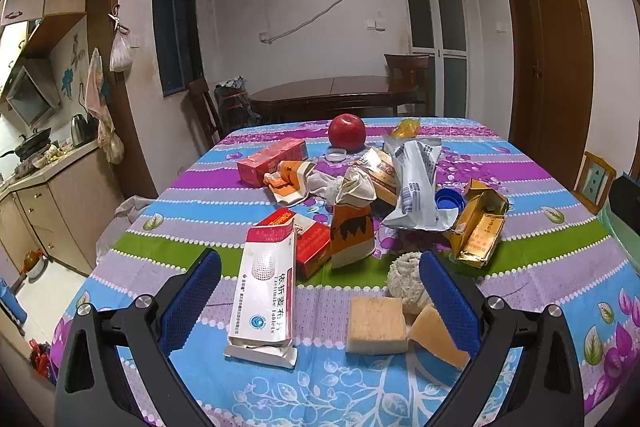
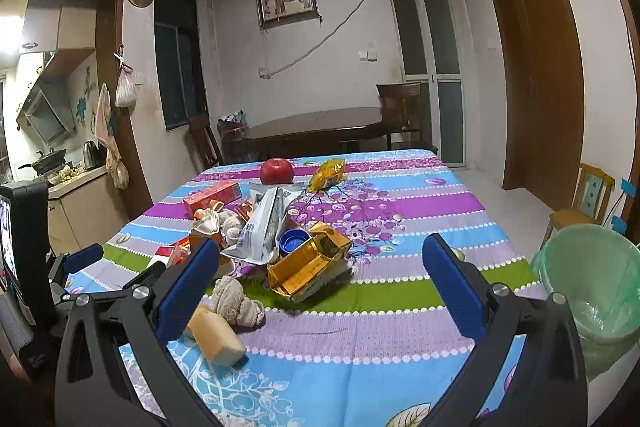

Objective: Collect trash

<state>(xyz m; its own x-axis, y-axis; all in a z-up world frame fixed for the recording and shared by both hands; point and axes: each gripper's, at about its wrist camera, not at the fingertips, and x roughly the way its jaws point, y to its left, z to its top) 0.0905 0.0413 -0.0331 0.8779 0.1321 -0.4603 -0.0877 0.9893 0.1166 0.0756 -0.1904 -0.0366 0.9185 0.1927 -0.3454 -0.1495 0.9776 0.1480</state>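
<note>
Crumpled trash lies heaped mid-surface: a creased gold foil carton, a torn white plastic pouch, a flattened white-and-red tablet box, an orange paper wrapper and a blue bottle cap, with spongy cake pieces and a balled cloth nearer. The left gripper and right gripper both hang wide apart and empty over the striped floral tablecloth, whose near right stretch lies bare. A green-lined bin, cut off at the frame edge, stands just beside the surface's right edge; a red apple sits near the far edge.
</note>
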